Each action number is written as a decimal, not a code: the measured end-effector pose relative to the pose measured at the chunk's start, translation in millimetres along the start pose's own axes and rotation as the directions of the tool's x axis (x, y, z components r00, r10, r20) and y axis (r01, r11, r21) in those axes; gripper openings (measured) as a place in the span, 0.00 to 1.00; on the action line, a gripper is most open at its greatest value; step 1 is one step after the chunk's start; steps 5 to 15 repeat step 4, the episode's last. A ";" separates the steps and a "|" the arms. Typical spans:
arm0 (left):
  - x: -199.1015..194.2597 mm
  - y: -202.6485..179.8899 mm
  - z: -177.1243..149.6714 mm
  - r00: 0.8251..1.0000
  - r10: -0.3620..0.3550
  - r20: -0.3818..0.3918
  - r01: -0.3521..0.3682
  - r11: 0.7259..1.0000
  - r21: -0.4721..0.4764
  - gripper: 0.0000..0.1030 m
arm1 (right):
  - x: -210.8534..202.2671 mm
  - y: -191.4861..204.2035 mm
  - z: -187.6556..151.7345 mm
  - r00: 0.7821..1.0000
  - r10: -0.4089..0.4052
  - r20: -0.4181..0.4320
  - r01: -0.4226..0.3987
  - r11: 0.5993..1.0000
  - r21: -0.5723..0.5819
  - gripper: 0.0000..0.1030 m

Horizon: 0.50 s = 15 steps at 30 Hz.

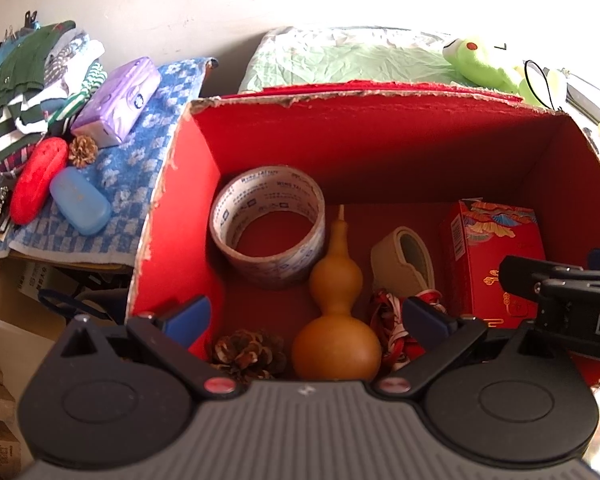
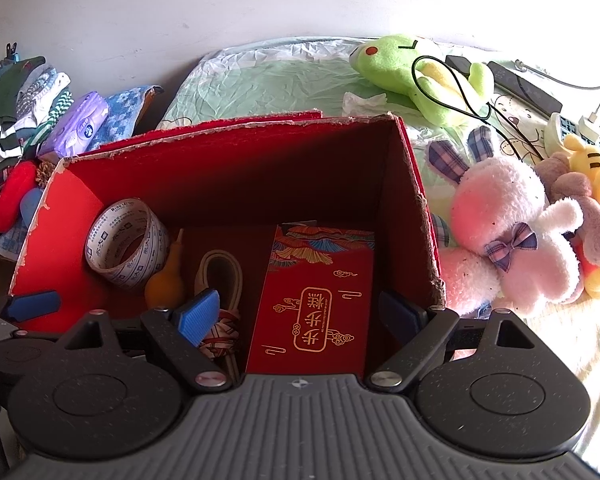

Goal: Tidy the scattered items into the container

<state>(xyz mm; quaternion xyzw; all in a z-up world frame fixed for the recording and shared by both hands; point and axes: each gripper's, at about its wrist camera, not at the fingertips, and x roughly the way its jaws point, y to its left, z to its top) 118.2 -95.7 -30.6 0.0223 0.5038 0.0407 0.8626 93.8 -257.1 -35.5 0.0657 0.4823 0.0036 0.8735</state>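
Fingers of the left gripper (image 1: 306, 320) and right gripper (image 2: 300, 312) are being held apart, empty, above the red box (image 1: 380, 152), gourd (image 1: 336, 320) beneath.

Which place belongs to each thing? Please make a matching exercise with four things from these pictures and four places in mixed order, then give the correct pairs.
Things:
1. gourd
2. printed tape roll
3. purple tissue pack
4. green frog plush

Places:
A. on the blue checked towel, outside the box
B. on the green bedsheet behind the box
C. in the red cardboard box, near its left wall
D. in the box, lying between the two tape rolls

Pairs: 1-D, 2-C, 3-A, 4-B
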 end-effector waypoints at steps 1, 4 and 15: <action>0.4 -0.3 -0.3 1.000 0.005 0.002 -0.005 1.000 0.003 0.99 | 0.0 0.2 -0.2 1.000 -0.001 0.001 0.001 1.000 -0.003 0.86; 1.5 -1.9 -0.8 1.000 0.019 0.005 -0.019 1.000 0.010 0.99 | 0.3 1.0 -0.8 1.000 -0.002 0.004 0.002 1.000 -0.012 0.86; 1.5 -1.9 -0.8 1.000 0.019 0.005 -0.019 1.000 0.010 0.99 | 0.3 1.0 -0.8 1.000 -0.002 0.004 0.002 1.000 -0.012 0.86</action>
